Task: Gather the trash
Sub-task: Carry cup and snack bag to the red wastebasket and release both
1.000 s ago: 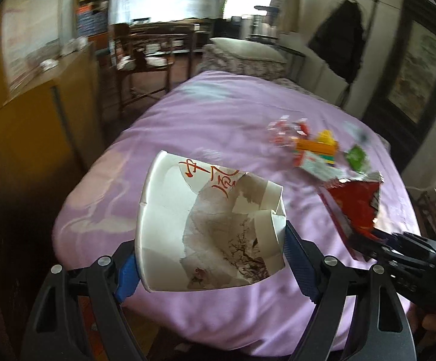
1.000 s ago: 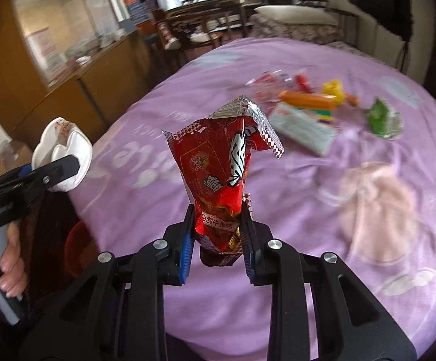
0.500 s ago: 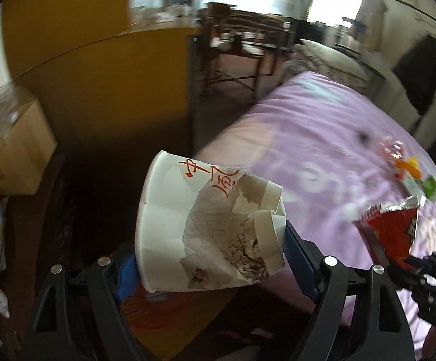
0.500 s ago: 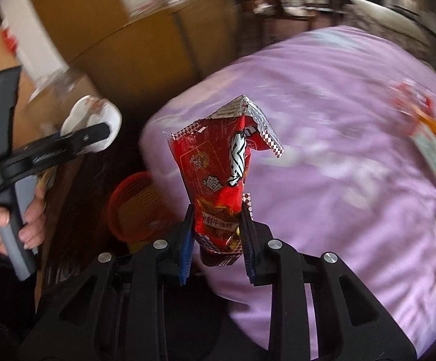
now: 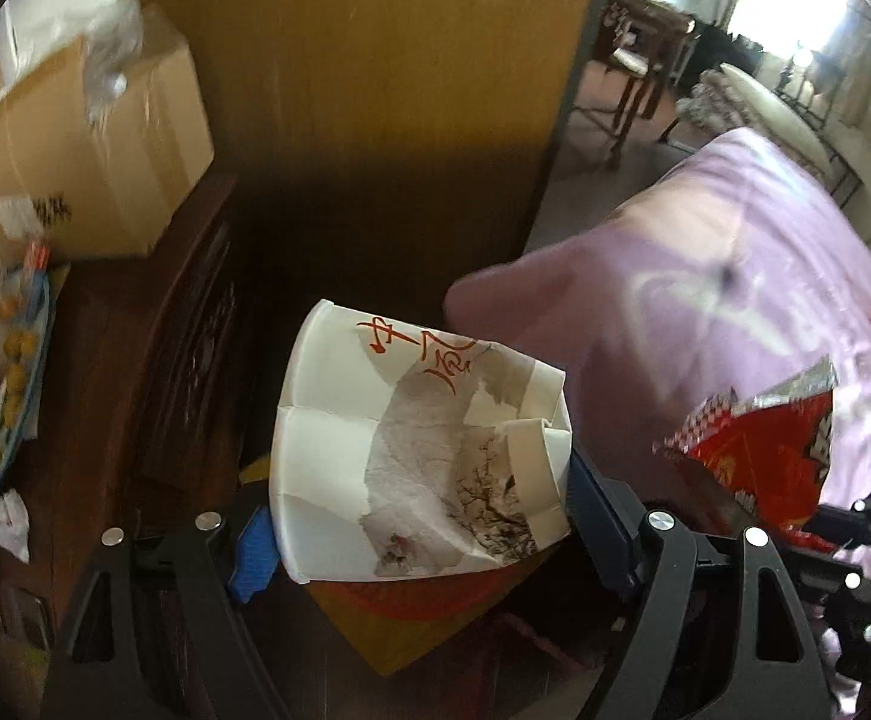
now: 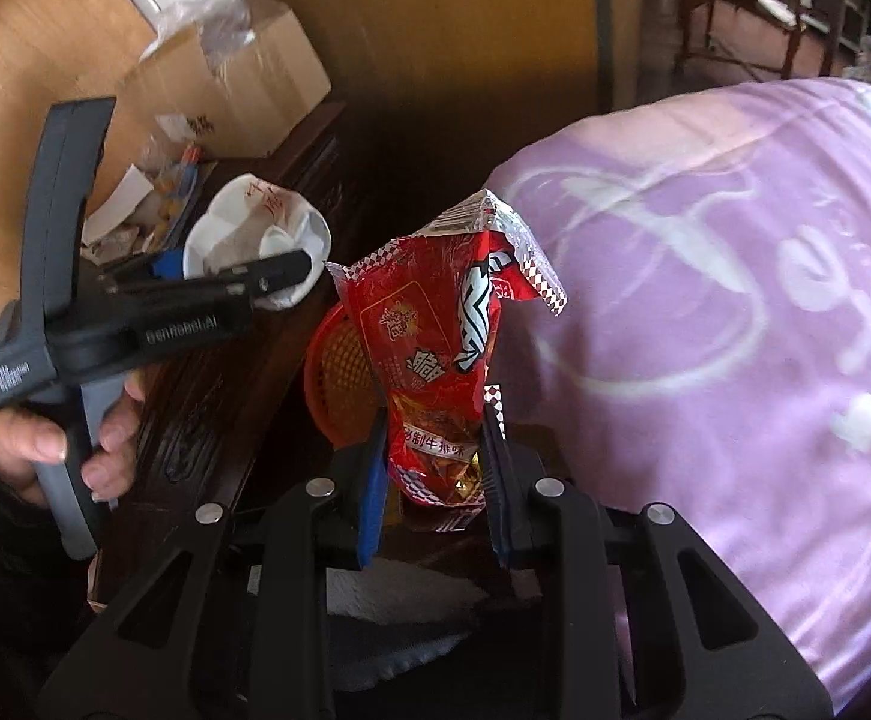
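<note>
Two grippers each hold a piece of trash beside a bed with a purple blanket (image 6: 735, 300). The left gripper (image 5: 417, 516) clamps a crushed white paper cup (image 5: 411, 456); the right gripper (image 6: 435, 468) pinches a red snack wrapper (image 6: 441, 348). An orange basket (image 6: 339, 384) sits behind the wrapper, near a dark wooden cabinet (image 6: 225, 396) bearing a cardboard box (image 6: 225, 90).
</note>
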Demonstrator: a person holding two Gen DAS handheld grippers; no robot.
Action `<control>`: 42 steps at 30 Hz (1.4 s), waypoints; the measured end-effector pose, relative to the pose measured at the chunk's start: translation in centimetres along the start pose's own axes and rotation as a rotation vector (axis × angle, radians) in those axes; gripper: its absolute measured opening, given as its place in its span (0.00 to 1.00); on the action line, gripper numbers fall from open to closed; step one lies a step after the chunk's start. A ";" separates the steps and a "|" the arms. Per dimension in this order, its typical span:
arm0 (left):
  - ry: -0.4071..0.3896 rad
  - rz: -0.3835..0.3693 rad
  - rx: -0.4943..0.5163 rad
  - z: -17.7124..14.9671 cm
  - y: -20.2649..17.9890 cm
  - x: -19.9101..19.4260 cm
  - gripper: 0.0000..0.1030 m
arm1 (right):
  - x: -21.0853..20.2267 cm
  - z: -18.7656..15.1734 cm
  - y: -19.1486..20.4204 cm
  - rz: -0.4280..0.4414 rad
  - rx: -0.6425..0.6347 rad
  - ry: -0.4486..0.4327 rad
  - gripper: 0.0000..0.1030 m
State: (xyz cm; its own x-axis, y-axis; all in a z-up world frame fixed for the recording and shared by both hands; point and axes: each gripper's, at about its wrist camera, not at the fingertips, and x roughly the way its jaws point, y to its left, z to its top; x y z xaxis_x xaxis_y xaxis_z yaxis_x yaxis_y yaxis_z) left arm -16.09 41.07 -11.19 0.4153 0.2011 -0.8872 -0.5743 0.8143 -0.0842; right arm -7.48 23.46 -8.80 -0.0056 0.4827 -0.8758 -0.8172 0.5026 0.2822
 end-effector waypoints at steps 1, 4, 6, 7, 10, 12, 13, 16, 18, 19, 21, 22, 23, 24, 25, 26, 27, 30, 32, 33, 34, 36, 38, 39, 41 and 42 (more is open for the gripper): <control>0.029 -0.007 -0.015 -0.3 0.5 0.9 0.79 | 0.6 0.2 0.1 0.006 0.001 0.013 0.28; 0.090 -0.001 -0.047 -1.2 1.8 2.8 0.79 | 2.9 1.0 0.3 0.021 0.000 0.060 0.28; 0.126 0.007 -0.057 -1.8 2.7 4.0 0.79 | 4.4 1.8 0.6 0.047 0.006 0.087 0.28; 0.140 0.006 -0.063 -1.9 3.0 4.5 0.79 | 5.2 2.1 0.6 0.057 0.010 0.102 0.28; 0.184 0.005 -0.095 -2.3 3.7 6.1 0.79 | 6.8 2.7 0.9 0.060 0.010 0.134 0.28; 0.199 0.005 -0.105 -2.5 4.2 6.7 0.79 | 7.8 2.9 1.3 0.072 0.009 0.154 0.28; 0.209 0.008 -0.106 -2.6 4.3 7.1 0.79 | 8.3 2.9 1.5 0.080 0.010 0.165 0.28; 0.232 0.002 -0.109 -3.0 4.1 7.9 0.79 | 9.4 2.8 1.8 0.109 0.018 0.192 0.28; 0.248 0.001 -0.114 -3.4 4.5 8.6 0.79 | 10.4 3.0 1.9 0.115 0.024 0.211 0.28; 0.258 0.000 -0.121 -3.5 4.8 8.9 0.79 | 10.8 3.1 1.9 0.116 0.028 0.216 0.29; 0.278 -0.014 -0.133 -3.8 5.1 9.6 0.79 | 11.3 3.1 1.9 0.124 0.041 0.229 0.31; 0.286 -0.018 -0.138 -3.9 5.2 9.9 0.79 | 11.7 3.2 1.9 0.128 0.049 0.236 0.31; 0.295 -0.023 -0.145 -4.0 5.3 10.2 0.79 | 12.0 3.3 1.9 0.129 0.058 0.239 0.31; 0.300 -0.024 -0.148 -4.1 5.3 10.4 0.80 | 12.2 3.4 2.0 0.129 0.066 0.237 0.33; 0.306 -0.022 -0.152 -4.2 5.4 10.5 0.80 | 12.4 3.5 2.2 0.141 0.068 0.235 0.35; 0.309 -0.019 -0.154 -4.3 5.4 10.6 0.80 | 12.4 3.6 2.4 0.155 0.064 0.231 0.38; 0.309 -0.017 -0.157 -4.3 5.5 10.6 0.80 | 12.4 3.7 2.5 0.155 0.062 0.223 0.40; 0.313 -0.018 -0.178 -4.4 5.9 10.8 0.80 | 11.9 3.6 2.0 0.152 0.076 0.202 0.54; 0.316 -0.031 -0.190 -4.3 6.2 10.9 0.80 | 12.3 4.0 2.2 0.152 0.086 0.204 0.54; 0.317 -0.029 -0.193 -4.3 6.3 10.9 0.80 | 12.3 4.1 2.1 0.147 0.090 0.203 0.54; 0.317 -0.029 -0.194 -4.3 6.3 10.9 0.80 | 12.4 4.2 2.2 0.148 0.091 0.201 0.54; 0.317 -0.027 -0.199 -4.3 6.3 10.8 0.81 | 12.7 4.3 2.2 0.151 0.092 0.203 0.54; 0.320 -0.023 -0.205 -4.3 6.2 10.8 0.84 | 12.7 4.2 2.0 0.149 0.095 0.205 0.54; 0.318 -0.024 -0.206 -4.3 6.2 10.8 0.84 | 12.5 4.2 1.9 0.156 0.095 0.202 0.54; 0.318 -0.024 -0.202 -4.2 6.0 10.8 0.84 | 12.3 4.2 1.9 0.160 0.098 0.198 0.54; 0.317 -0.021 -0.198 -4.1 5.9 10.7 0.84 | 12.1 4.1 1.8 0.163 0.100 0.195 0.54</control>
State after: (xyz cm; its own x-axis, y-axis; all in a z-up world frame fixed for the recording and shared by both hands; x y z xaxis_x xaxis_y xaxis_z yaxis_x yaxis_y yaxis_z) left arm -17.93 45.75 -23.07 0.2067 -0.0182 -0.9782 -0.7061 0.6893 -0.1620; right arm -6.67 33.15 -17.23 -0.2511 0.4202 -0.8720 -0.7355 0.5028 0.4541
